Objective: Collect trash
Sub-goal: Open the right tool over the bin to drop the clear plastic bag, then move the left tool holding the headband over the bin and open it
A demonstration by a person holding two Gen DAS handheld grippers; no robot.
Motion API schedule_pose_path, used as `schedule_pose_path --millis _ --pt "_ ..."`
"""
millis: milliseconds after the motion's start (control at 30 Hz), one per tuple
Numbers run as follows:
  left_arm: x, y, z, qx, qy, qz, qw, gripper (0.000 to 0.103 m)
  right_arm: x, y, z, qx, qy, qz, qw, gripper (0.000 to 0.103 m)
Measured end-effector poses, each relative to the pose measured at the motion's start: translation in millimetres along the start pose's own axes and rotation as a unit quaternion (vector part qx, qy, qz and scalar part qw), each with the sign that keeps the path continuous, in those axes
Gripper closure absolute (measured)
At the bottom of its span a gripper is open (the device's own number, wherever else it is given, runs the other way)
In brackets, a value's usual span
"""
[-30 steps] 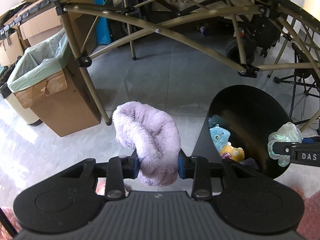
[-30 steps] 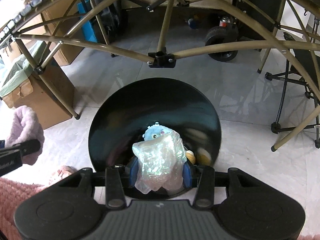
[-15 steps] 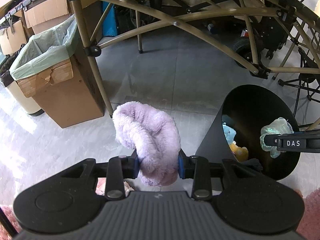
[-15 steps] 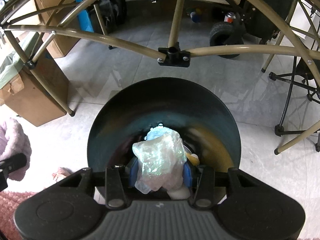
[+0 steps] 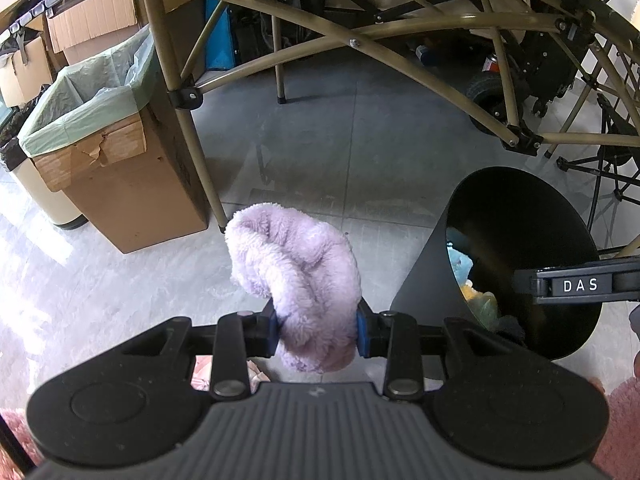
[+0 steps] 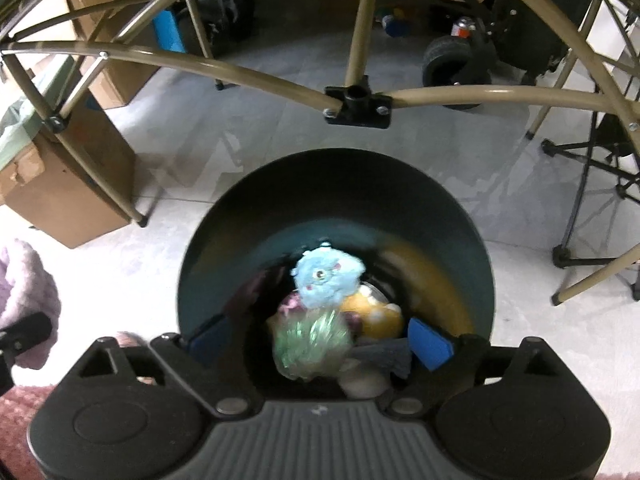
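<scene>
Right gripper point(image 6: 320, 344) hangs over the mouth of the black bin point(image 6: 472, 248), its jaws opening, the blue pads spread wide and touching nothing. Below them the crumpled iridescent wrapper point(image 6: 312, 340) sits blurred inside the bin, free of both pads; whether it has settled on the pile I cannot tell. Under and beside it lie a blue plush toy point(image 6: 326, 278), a yellow plush point(image 6: 376, 314) and a dark grey cloth point(image 6: 384, 354).

Left gripper point(image 5: 316, 326) is clamped on a lilac fluffy cloth point(image 5: 292, 272), which bulges up between the blue pads. It is held above the floor point(image 5: 340, 152), just left of the bin's outer wall and outside its rim.

At far left stands a cardboard box point(image 5: 132, 196) lined with a pale green bag point(image 5: 80, 108), pressed against a leg of the tan tubular frame point(image 5: 400, 44). A cream bin point(image 5: 44, 196) stands beside the box. Open floor lies between box and black bin. A pink rug point(image 5: 620, 420) edges the lower corners.
</scene>
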State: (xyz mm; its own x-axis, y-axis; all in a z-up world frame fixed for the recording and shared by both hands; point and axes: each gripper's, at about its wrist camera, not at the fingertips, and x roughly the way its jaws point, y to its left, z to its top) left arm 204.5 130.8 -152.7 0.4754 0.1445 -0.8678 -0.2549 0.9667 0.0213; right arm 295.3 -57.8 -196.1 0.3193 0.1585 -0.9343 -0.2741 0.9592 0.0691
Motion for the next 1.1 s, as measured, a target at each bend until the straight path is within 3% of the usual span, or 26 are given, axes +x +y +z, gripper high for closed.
schedule_pose_path --millis 633,1100 --pt "-6 -24 4 0.027 -0.01 -0.009 0.9995 0.068 -13 -21 -6 0.024 -0.009 0.003 1.0 0.006" --pt "-17 -73 8 0.067 -0.022 -0.028 0.9971 0.068 -40 -64 -19 0.066 -0.045 -0.004 0.997 0.006"
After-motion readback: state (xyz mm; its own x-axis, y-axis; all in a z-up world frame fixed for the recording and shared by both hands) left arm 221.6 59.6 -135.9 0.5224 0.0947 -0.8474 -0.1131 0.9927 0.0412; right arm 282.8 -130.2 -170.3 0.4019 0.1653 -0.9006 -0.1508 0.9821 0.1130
